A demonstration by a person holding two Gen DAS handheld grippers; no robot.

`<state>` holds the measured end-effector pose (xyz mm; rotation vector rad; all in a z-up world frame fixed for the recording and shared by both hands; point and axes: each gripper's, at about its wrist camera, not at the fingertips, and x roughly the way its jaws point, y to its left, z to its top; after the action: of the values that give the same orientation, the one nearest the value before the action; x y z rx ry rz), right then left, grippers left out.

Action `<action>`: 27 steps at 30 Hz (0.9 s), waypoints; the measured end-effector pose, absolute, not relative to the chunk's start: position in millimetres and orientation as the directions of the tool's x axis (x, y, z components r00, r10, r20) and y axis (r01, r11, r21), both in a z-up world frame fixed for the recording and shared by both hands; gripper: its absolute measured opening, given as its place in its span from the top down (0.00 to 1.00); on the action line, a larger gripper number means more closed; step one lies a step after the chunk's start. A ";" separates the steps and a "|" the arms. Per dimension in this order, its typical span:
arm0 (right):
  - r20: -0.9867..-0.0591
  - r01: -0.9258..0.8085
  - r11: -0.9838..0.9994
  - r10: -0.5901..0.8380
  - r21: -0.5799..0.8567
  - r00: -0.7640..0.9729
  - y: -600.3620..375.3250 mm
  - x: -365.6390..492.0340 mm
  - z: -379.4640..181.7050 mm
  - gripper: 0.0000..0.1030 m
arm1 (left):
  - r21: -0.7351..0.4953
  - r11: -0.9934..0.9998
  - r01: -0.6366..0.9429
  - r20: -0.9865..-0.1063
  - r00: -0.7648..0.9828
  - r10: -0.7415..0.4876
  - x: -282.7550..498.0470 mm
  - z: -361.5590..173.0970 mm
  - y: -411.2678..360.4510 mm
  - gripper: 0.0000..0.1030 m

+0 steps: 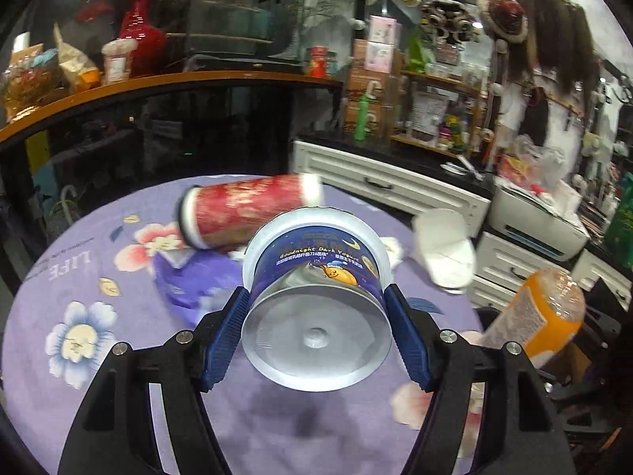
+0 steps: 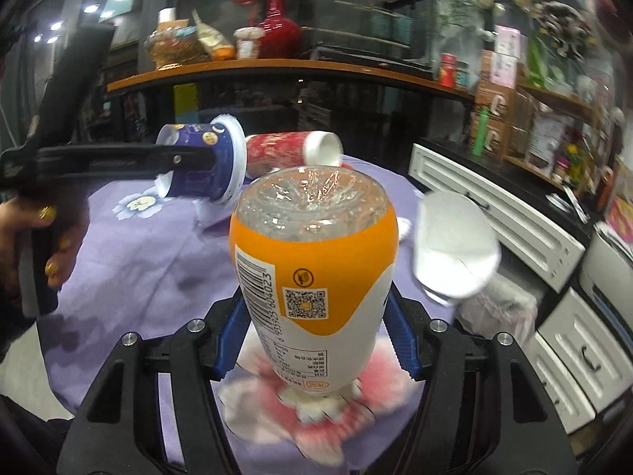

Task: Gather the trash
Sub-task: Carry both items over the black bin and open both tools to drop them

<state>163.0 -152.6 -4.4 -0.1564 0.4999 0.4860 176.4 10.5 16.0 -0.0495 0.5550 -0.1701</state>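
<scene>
A dark blue yogurt cup (image 1: 316, 297), empty and tipped with its base toward the camera, is clamped in the left tongs (image 1: 316, 328) above the counter (image 1: 79, 316), which wears a purple flowered cloth. To its right, the right tongs (image 2: 314, 320) grip an orange-labelled plastic bottle (image 2: 312, 261), also lifted clear. Still lying on the cloth: a red paper cup (image 1: 249, 213) on its side, a crumpled white paper cup (image 1: 445, 249) and a purple wrapper (image 1: 190, 281). Both pieces look ready to carry off; keeping each squeeze gentle should avoid crushing or dropping them. No bin is visible.
</scene>
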 end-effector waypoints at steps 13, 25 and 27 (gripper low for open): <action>-0.592 -0.165 0.986 0.143 0.016 0.793 -294.3 163.2 -52.2 0.40 | -0.148 0.886 0.439 -0.537 0.717 -0.445 174.0 -6.0 -132.5 0.33; -0.831 0.037 0.993 0.072 0.111 0.552 -365.0 224.6 -195.6 0.40 | -0.092 0.816 0.571 -0.626 0.604 -0.494 176.3 -50.0 -238.9 0.33; -0.845 0.044 0.993 0.072 0.113 0.530 -368.3 230.2 -209.0 0.40 | -0.092 0.818 0.568 -0.644 0.592 -0.484 179.2 -60.1 -243.7 0.33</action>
<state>230.2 -368.3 -209.0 0.1260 1.0123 0.0168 179.2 -243.7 -60.1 0.1275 0.7084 -0.6139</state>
